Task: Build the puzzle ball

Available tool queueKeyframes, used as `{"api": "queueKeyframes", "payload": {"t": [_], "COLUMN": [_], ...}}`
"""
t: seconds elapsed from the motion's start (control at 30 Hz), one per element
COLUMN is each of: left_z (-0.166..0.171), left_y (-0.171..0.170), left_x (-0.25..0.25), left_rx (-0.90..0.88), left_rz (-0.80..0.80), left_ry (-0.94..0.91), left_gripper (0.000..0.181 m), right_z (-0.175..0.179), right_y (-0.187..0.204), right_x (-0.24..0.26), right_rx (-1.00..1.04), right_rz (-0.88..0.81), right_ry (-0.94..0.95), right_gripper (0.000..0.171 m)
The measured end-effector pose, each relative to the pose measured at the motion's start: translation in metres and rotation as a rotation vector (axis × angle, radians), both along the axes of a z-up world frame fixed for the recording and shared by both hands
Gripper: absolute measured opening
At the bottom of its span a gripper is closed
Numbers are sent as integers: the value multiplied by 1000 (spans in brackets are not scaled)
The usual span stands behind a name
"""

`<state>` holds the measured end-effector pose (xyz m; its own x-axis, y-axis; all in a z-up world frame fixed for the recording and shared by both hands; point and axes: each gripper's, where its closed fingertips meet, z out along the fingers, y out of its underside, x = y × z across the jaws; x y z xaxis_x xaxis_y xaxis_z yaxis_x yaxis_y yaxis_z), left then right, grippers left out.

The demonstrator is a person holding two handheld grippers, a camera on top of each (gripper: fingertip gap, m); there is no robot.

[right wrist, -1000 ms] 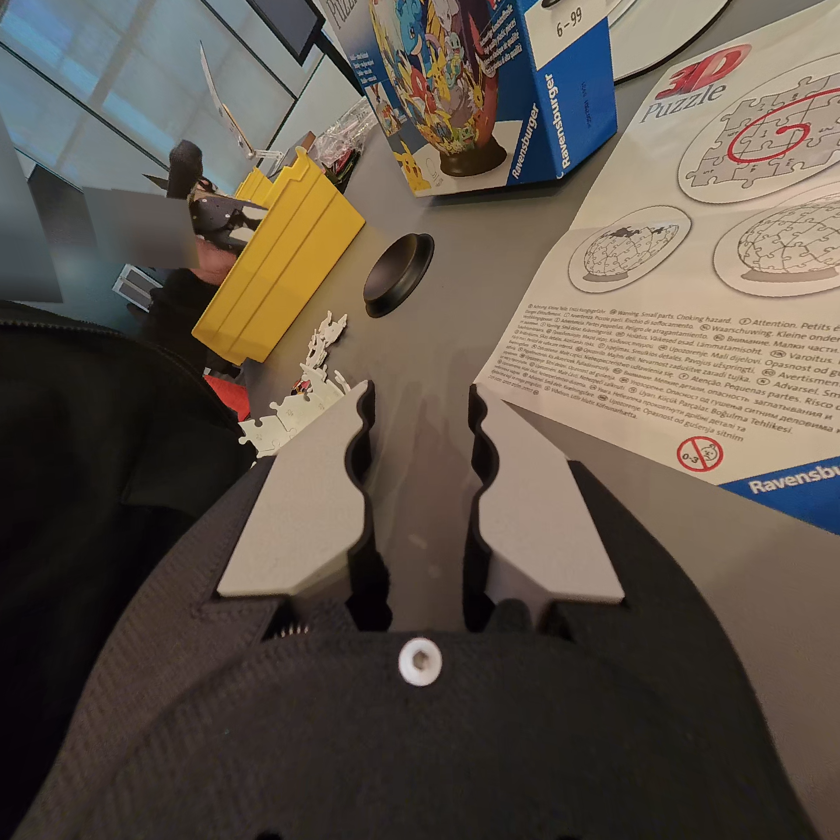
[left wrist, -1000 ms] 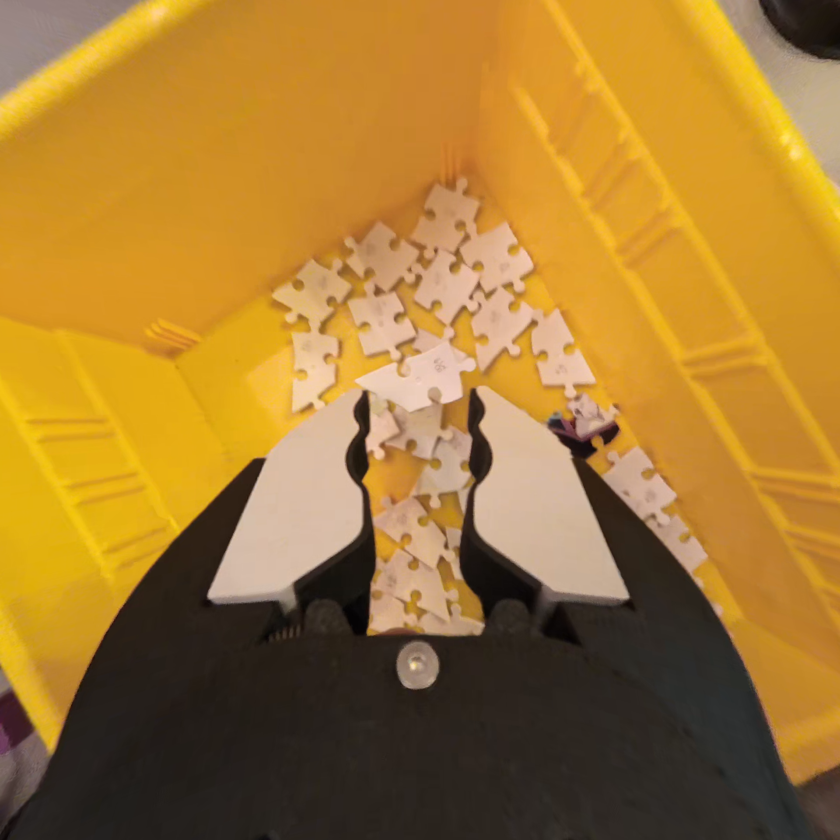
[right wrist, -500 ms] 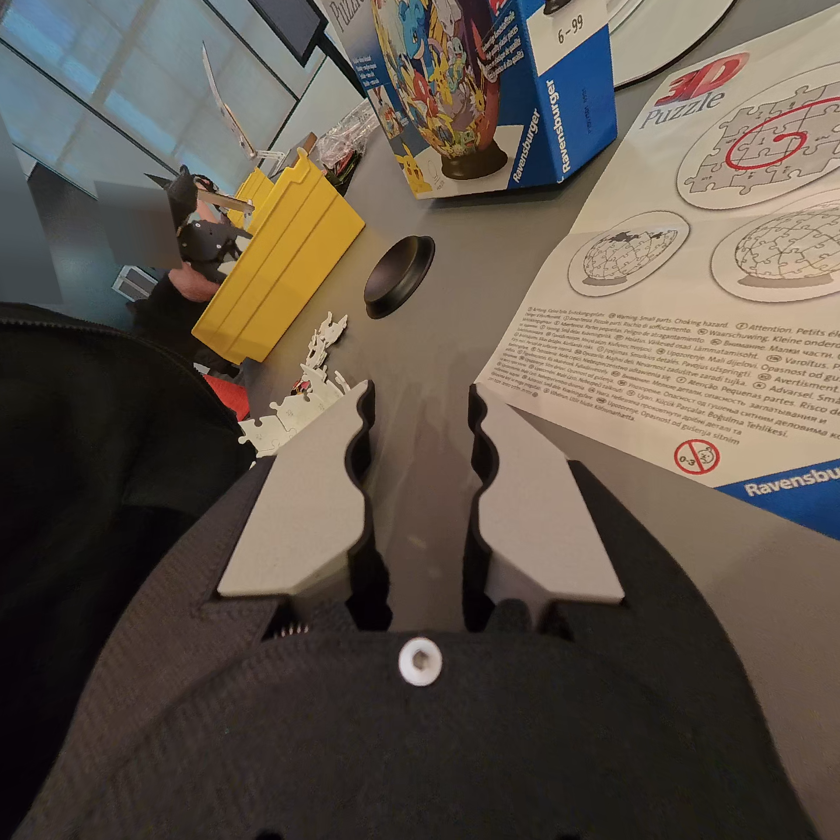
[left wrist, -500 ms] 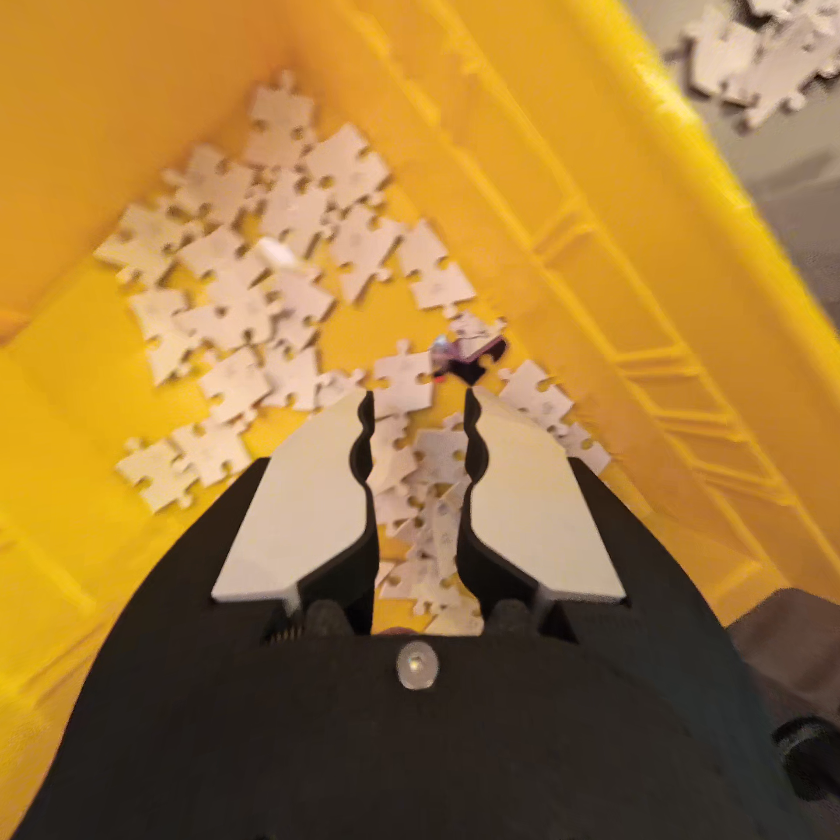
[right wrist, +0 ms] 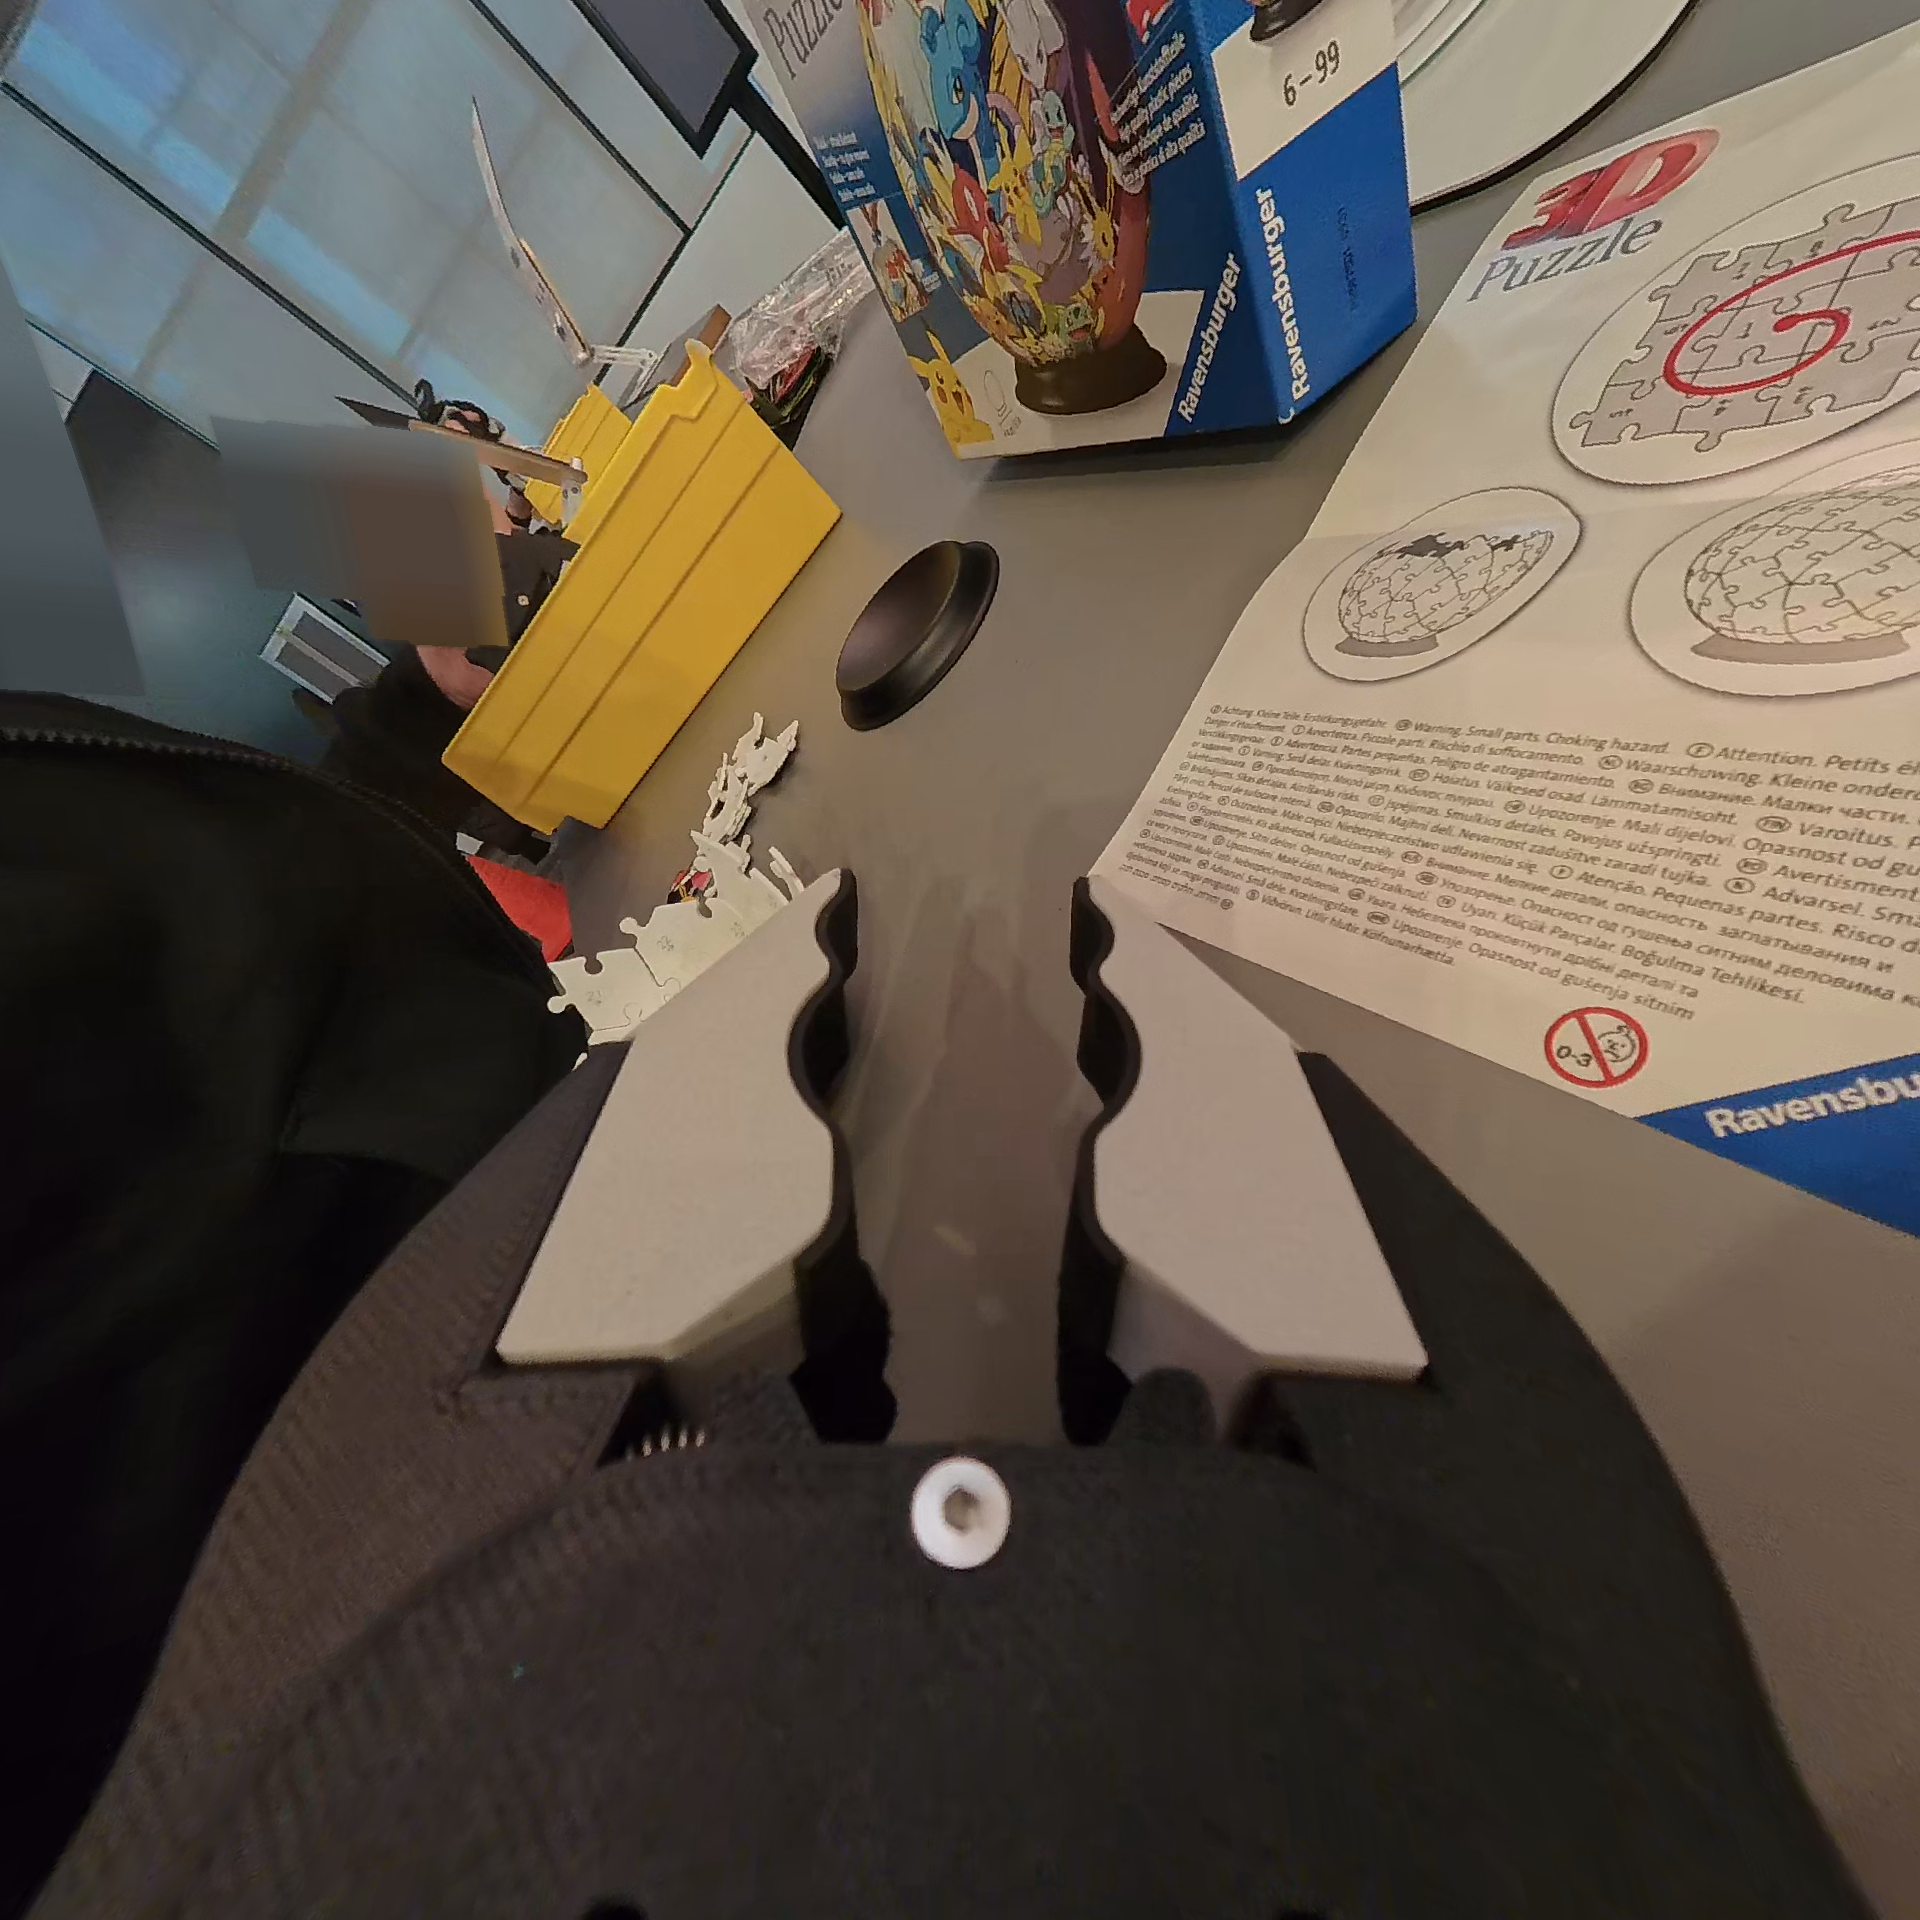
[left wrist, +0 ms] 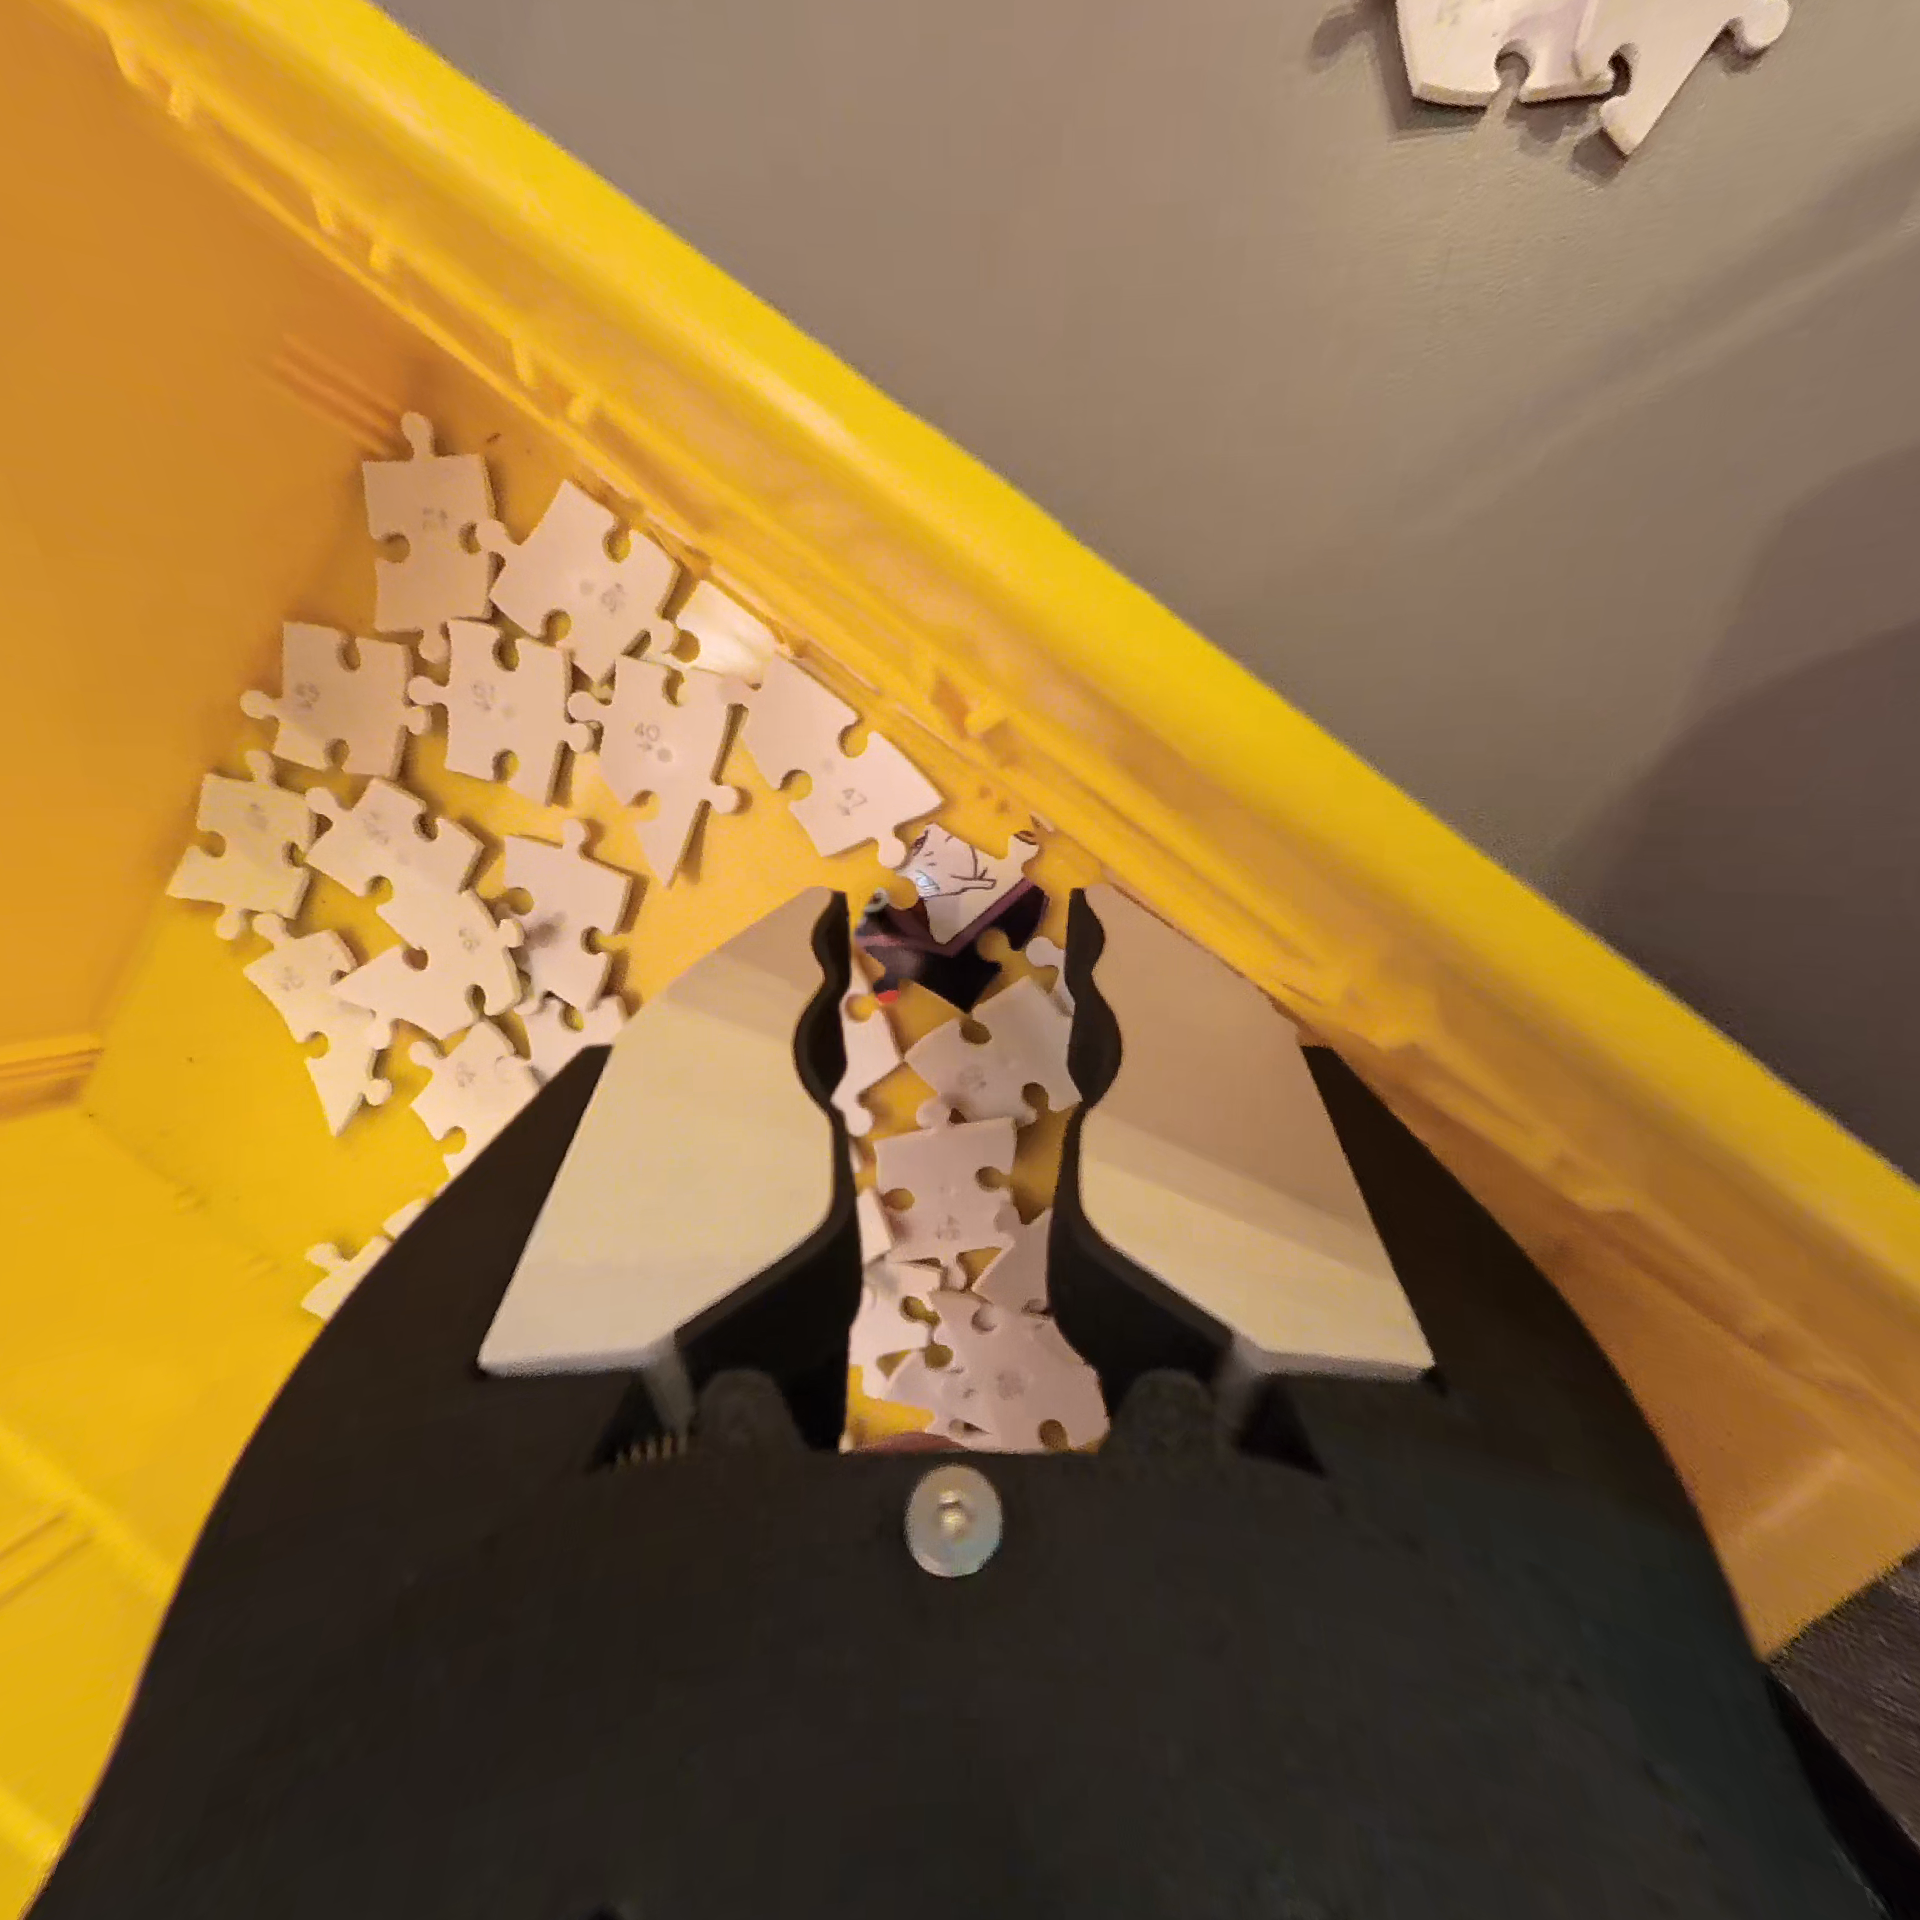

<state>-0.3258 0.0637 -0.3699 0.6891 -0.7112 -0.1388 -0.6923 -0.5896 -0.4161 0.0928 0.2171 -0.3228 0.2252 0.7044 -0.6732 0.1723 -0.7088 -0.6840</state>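
In the left wrist view, the left gripper [left wrist: 956,914] hangs inside a yellow bin [left wrist: 1143,790], its jaws apart with nothing between them. Loose puzzle pieces [left wrist: 499,790] lie scattered on the bin floor, nearly all with the pale blank side up, most of them to the left of the gripper and some in the gap under it. One piece with its printed side up [left wrist: 951,883] lies just beyond the jaw tips, close against the bin's right wall. Beyond that wall is the grey bench [left wrist: 1455,416], and on it, at the far right corner, lie a few joined pale pieces [left wrist: 1538,52].

In the right wrist view, the right gripper [right wrist: 961,899] hovers low over the same bench [right wrist: 966,1039], jaws apart and holding nothing. Just left of the jaw tips lies a small cluster of puzzle pieces [right wrist: 717,883], some linked in a strip. Farther off on the left stands the yellow bin [right wrist: 644,623], with the other gripper [right wrist: 488,442] above its far end, its state too small to tell. A black round stand [right wrist: 914,634] sits on the bench between the bin and a printed instruction sheet [right wrist: 1558,675] that spreads out on the right. At the far side stands the blue puzzle box [right wrist: 1122,208]. A dark sleeve [right wrist: 208,987] fills the near left.
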Motion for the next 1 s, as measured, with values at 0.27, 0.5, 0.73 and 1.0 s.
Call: {"api": "queueKeyframes", "payload": {"t": [0.27,0.5,0.73,1.0], "left_z": [-4,-2,43,166], "left_y": [0,-1,12,15], "left_x": [5,1,-4,-35], "left_rx": [2,3,119,379], "left_rz": [1,76,264,314], "left_ry": [-80,-131,-527,-1495], "left_gripper": [30,24,23,23], "right_z": [0,1,1,1], "right_y": [0,0,0,0], "right_x": [0,0,0,0], "right_rx": [0,0,0,4], "right_rz": [-1,-1,0,1], "right_ry": [1,3,4,4], "right_gripper": [40,40,40,40]}}
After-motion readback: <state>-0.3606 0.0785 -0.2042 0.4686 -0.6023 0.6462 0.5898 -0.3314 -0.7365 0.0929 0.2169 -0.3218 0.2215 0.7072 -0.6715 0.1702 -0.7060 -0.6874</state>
